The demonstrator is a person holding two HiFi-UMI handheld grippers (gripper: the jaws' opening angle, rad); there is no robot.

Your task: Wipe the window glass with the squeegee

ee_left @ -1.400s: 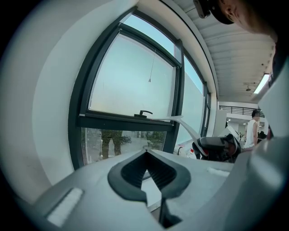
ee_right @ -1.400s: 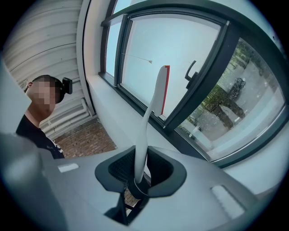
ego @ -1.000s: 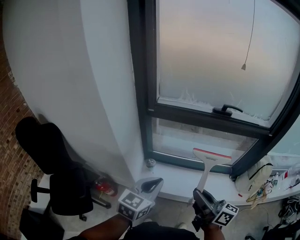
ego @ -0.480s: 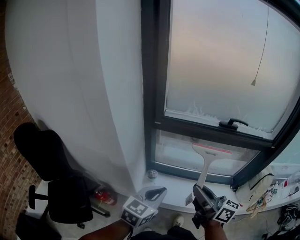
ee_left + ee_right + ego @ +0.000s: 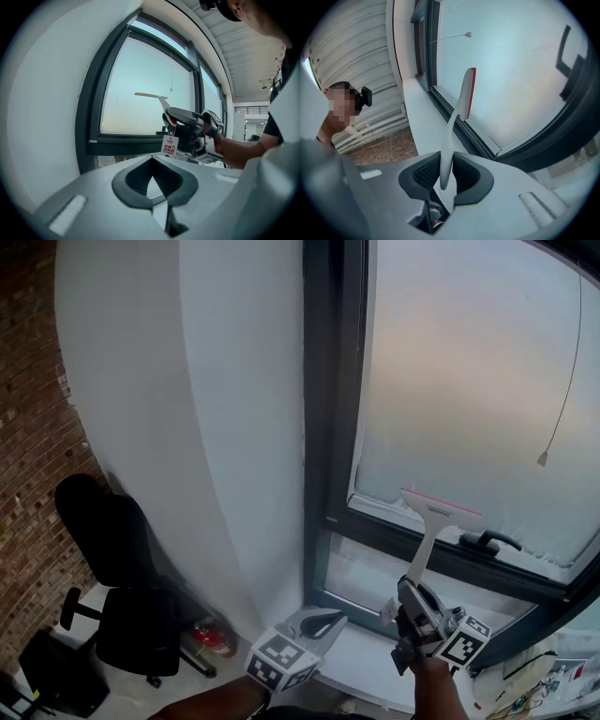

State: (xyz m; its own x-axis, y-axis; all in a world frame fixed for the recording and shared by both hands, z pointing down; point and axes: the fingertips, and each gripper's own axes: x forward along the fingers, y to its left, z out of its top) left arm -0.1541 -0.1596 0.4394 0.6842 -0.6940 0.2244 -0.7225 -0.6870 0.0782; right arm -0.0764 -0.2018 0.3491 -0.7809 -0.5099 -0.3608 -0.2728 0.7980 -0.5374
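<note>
A white squeegee (image 5: 438, 515) with a red blade edge stands upright in front of the frosted upper pane of the window glass (image 5: 469, 371), its blade level with the pane's bottom edge. My right gripper (image 5: 411, 594) is shut on the lower end of its handle (image 5: 446, 154). In the right gripper view the blade (image 5: 468, 91) lies close to the glass (image 5: 511, 65); contact is unclear. My left gripper (image 5: 322, 621) hovers low, left of the right one, shut and empty. From the left gripper (image 5: 152, 187) the squeegee (image 5: 151, 96) shows against the window.
A dark window handle (image 5: 489, 540) sits on the frame just right of the blade. A thin pull cord (image 5: 542, 457) hangs before the glass. The white sill (image 5: 370, 662) lies below. A white wall (image 5: 187, 427), brick wall (image 5: 28, 409), black office chair (image 5: 122, 596) and red canister (image 5: 214, 638) lie left.
The right gripper has lifted the squeegee from the lower pane up to the bottom of the upper pane. The left gripper stays low and shut.
</note>
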